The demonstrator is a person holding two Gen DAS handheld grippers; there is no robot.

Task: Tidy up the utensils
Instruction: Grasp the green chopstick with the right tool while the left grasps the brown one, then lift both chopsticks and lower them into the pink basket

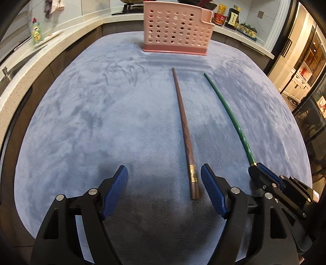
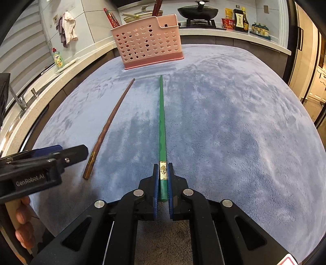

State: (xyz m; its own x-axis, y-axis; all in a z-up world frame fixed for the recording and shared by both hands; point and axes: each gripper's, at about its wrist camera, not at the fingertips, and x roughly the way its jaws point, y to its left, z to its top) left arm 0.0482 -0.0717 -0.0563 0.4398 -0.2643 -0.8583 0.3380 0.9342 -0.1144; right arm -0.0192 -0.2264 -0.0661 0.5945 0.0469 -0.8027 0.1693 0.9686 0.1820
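Note:
A brown chopstick [image 1: 184, 130] lies on the blue cloth, its thick gold-banded end between the fingers of my open left gripper [image 1: 164, 179]. It also shows in the right wrist view [image 2: 110, 128]. My right gripper [image 2: 162, 173] is shut on the thick end of a green chopstick [image 2: 162, 120], which points toward the pink perforated utensil holder [image 2: 148, 44]. In the left wrist view the green chopstick [image 1: 230, 114] runs into the right gripper [image 1: 254, 171], and the holder [image 1: 175, 32] stands at the far edge. Several chopsticks stand in the holder.
The blue plush cloth [image 1: 91, 114] covers the table. A kitchen counter runs behind with a green dish soap bottle [image 2: 58, 59], a wok on a stove [image 2: 197, 11] and sauce bottles [image 2: 239, 19]. The left gripper [image 2: 61, 159] shows at the left in the right wrist view.

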